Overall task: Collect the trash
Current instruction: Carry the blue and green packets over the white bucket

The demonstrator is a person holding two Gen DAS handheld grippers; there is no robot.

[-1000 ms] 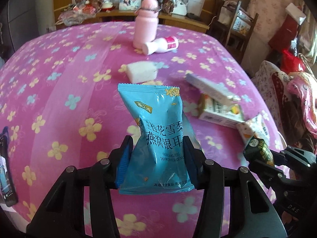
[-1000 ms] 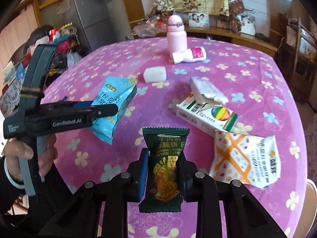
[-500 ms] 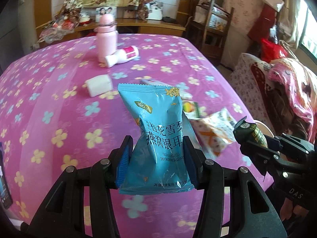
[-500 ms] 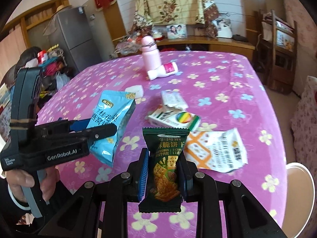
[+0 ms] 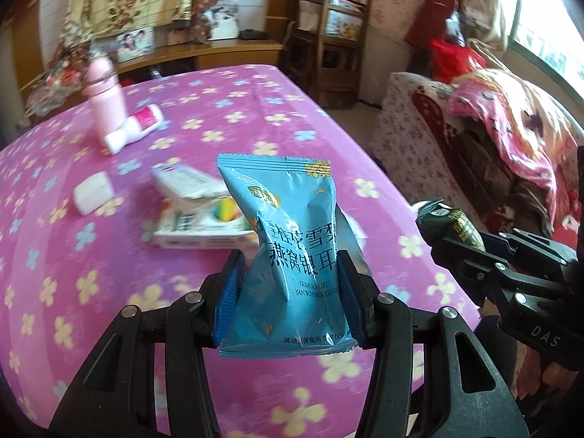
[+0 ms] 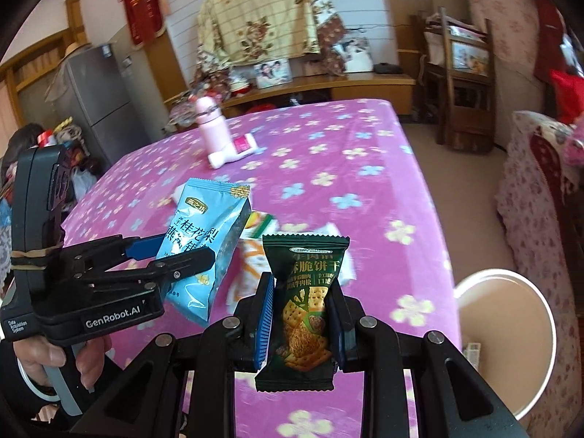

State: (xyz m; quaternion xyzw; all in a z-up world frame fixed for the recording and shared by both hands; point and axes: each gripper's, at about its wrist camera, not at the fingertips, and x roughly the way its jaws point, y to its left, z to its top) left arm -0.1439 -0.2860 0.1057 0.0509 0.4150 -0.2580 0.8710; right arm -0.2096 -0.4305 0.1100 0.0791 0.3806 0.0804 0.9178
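You have swung both loads rightward off the surface: left hand-held gripper pinching the blue packet, right hand-held gripper pinching the green cracker packet, and the white bin now shows at lower right, so the drop looks close.

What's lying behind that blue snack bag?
Behind the blue snack bag lies an opened white carton on the purple tablecloth; the bag covers the carton's right end.

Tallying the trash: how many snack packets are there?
3: blue packet in the left gripper, green packet in the right gripper, orange-white packet on the table. Others may be hidden.
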